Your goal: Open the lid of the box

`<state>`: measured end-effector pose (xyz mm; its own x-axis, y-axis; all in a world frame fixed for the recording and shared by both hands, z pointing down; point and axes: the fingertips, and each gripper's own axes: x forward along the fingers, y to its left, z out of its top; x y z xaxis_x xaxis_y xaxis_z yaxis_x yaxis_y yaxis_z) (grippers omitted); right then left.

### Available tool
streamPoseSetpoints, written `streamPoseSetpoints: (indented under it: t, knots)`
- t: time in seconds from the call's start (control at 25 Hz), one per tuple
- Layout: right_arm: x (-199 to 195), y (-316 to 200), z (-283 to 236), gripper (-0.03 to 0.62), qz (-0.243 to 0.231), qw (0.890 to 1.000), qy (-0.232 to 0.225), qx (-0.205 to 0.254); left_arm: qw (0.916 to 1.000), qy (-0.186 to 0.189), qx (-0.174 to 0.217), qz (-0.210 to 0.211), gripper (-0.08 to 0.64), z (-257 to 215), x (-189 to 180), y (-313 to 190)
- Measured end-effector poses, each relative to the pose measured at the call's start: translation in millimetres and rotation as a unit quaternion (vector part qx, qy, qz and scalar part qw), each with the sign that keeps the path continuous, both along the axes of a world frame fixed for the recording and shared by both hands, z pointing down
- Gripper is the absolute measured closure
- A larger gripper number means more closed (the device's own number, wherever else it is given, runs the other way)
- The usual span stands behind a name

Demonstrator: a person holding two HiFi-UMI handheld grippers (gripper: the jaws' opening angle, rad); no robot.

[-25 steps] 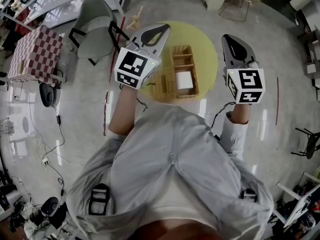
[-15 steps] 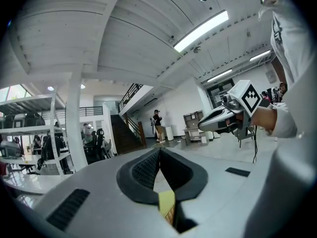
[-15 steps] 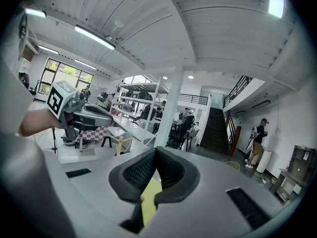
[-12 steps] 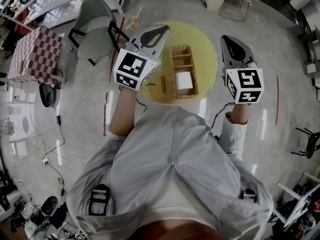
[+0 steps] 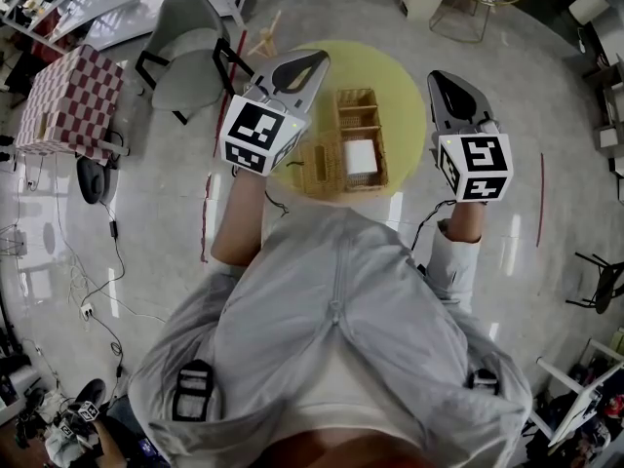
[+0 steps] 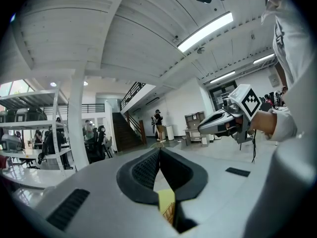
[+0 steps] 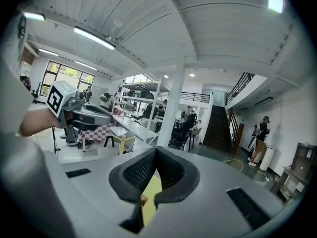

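Well, both pressed together, your left claw point(image 5: 319, 58) and right claw point(image 5: 439, 76) flank the tan wicker box point(image 5: 356, 115) at twelve o'clock.

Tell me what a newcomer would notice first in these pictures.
Two grey tools with black-and-white marker cubes stand out: the left tool and the right tool are held on either side of a round yellow table, both with jaws shut on nothing. On the table between them sits a wicker box with a white block in one compartment. At far left, a red-and-white checked cube catches the eye.
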<state>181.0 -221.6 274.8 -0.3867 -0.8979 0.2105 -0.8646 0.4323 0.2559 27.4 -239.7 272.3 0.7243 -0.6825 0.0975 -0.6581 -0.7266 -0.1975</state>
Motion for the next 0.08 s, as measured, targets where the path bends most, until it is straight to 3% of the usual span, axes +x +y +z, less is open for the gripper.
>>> streamPoseSetpoints:
  t: [0.08]
  knots:
    - [-0.6,0.9,1.1,0.569,0.0,1.0,0.0,-0.001,1.0,-0.001,-0.002,-0.001,0.531,1.3,-1.3,1.0]
